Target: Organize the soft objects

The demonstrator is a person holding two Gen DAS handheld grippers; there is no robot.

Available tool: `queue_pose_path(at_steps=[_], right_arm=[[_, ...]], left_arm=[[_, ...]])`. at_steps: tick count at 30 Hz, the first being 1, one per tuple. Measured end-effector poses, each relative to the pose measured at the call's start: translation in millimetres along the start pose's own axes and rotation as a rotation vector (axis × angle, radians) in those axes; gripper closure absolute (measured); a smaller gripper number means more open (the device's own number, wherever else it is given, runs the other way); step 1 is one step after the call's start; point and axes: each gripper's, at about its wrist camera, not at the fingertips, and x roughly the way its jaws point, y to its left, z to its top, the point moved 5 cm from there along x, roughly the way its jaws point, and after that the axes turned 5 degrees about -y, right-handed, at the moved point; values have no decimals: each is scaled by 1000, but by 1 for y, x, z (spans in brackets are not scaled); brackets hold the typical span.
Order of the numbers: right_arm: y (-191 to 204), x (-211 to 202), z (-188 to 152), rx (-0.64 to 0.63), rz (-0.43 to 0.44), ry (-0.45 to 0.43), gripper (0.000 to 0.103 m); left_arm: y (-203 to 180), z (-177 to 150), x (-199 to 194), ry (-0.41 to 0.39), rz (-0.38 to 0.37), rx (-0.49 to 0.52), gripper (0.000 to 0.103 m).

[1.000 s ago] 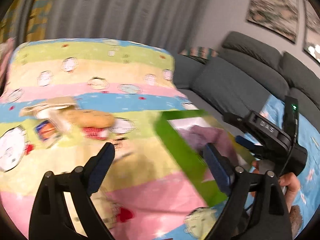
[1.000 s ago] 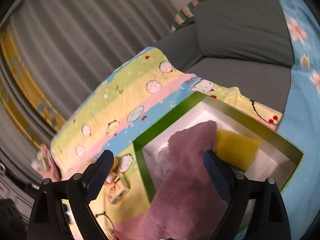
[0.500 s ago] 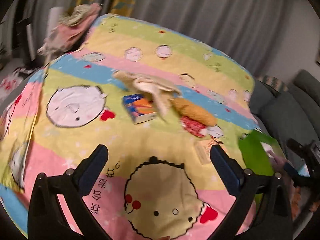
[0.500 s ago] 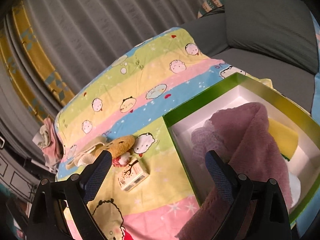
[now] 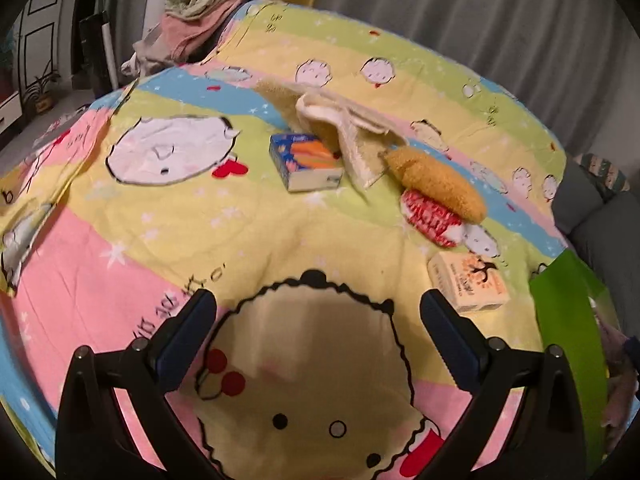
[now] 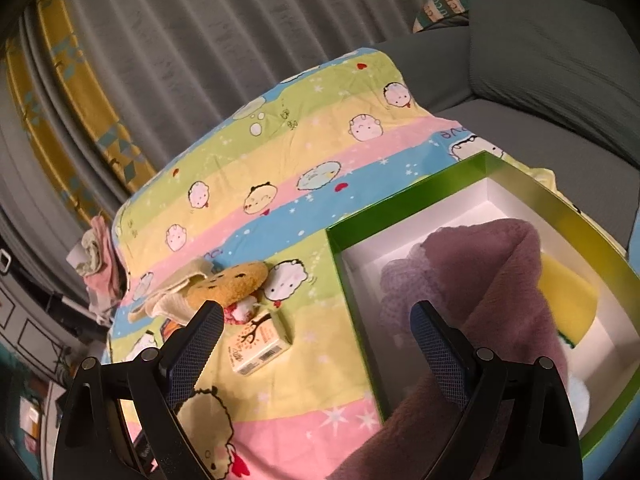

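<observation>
Cookie plush lies ahead of the left gripper, well apart; both grippers spread wide, empty; right gripper.

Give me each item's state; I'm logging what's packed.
left gripper: open, empty
right gripper: open, empty
green box: open, no lid
purple towel: draped over box edge
yellow sponge: inside box
cookie plush: on blanket, outside box
cream cloth: crumpled on blanket

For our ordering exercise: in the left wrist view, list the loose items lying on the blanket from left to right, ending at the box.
Blue tissue pack → cream towel → cookie plush → beige tissue pack → green box.
</observation>
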Motion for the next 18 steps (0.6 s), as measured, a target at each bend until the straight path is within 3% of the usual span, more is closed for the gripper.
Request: queue_pose_path(at_steps=[6,10,18], right_arm=[[-13,-5,6,48,31,1,8],[-17,-6,8,73,44,-1,8],[-11,-1,4,73,60,23,8]], left_arm=[[8,-7,9,29,36,-76,2],[6,-5,6,8,70,-65,2],[4,-9,6,-6,61,-91,2]])
